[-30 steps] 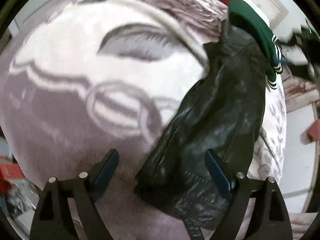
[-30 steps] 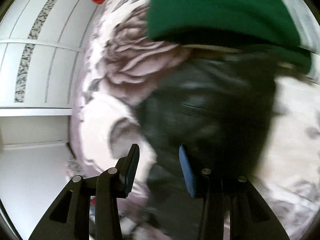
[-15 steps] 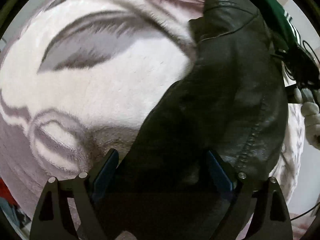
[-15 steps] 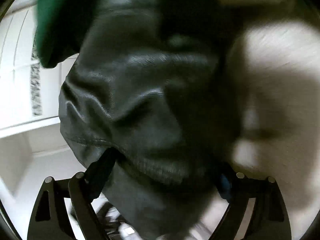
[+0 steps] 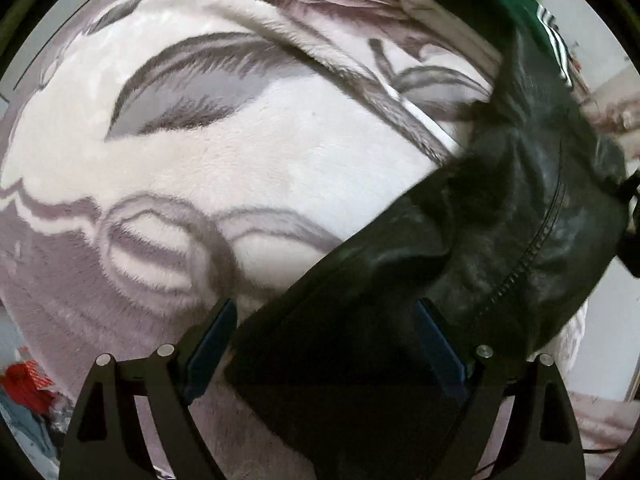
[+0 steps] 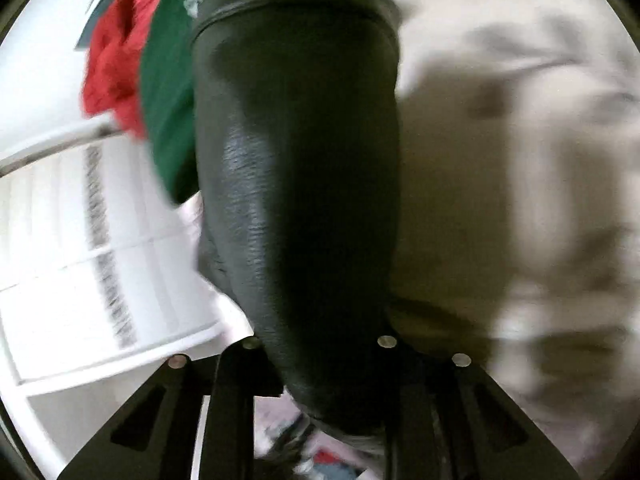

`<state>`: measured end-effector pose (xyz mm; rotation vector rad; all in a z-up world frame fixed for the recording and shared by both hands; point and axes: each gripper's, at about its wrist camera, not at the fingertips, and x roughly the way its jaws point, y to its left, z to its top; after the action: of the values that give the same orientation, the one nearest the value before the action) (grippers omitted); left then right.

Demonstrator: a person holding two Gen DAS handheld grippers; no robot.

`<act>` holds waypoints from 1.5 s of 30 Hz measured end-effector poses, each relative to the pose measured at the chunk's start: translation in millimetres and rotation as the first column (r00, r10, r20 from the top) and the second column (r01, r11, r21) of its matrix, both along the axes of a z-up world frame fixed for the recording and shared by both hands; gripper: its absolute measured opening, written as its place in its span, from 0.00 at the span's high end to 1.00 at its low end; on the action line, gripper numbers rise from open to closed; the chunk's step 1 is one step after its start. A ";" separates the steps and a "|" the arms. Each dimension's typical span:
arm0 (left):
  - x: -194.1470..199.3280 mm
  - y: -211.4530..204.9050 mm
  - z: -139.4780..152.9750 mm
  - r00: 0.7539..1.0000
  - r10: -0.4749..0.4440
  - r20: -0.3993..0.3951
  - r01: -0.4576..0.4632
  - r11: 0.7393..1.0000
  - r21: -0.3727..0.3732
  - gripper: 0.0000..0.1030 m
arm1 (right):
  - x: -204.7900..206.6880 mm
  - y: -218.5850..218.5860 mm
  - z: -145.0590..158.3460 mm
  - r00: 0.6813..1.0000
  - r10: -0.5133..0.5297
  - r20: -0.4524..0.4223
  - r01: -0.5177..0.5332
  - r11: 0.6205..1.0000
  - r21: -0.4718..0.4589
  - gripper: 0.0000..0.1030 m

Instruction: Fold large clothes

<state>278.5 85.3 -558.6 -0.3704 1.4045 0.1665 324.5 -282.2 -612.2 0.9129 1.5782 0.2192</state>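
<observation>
A black leather jacket stretches from lower centre to upper right over a pale floral blanket. My left gripper is open, its blue pads set wide, with the jacket's lower edge lying between them. In the right wrist view the jacket hangs as a thick fold straight in front of the lens. My right gripper has closed in on that fold, which hides its fingertips.
A green garment with striped trim lies at the blanket's far edge; it also shows in the right wrist view beside a red garment. White panelled cupboard doors stand at left. Red clutter lies below the blanket's edge.
My right gripper has closed on the jacket and lifted it, swinging toward the cupboard side. My left gripper stays open and has drawn back a little, showing more blanket.
</observation>
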 end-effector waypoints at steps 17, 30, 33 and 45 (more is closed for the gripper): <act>-14.8 -30.4 -53.5 0.993 0.087 -0.081 -0.092 0.995 -0.050 0.12 | -67.2 -148.4 -19.4 0.969 -0.018 -0.246 -0.026 0.984 -0.174 0.11; -19.2 -42.8 -54.9 0.996 0.061 -0.060 -0.060 0.998 0.017 0.12 | 29.4 63.0 45.0 0.804 0.593 0.047 -0.522 0.740 -0.424 0.57; -21.1 -41.9 -60.5 0.996 0.060 -0.060 -0.060 0.998 0.006 0.10 | 60.3 66.2 -1.8 0.832 0.554 -0.037 -0.501 0.720 -0.479 1.00; -47.6 -38.3 -12.5 0.994 0.110 -0.009 -0.109 0.993 0.044 0.07 | 52.5 68.8 84.4 0.788 0.615 0.010 -0.564 0.728 -0.389 0.96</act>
<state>230.9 47.0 -571.0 -0.4118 1.3907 0.2888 377.0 -213.4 -527.7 0.0663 1.6659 0.4109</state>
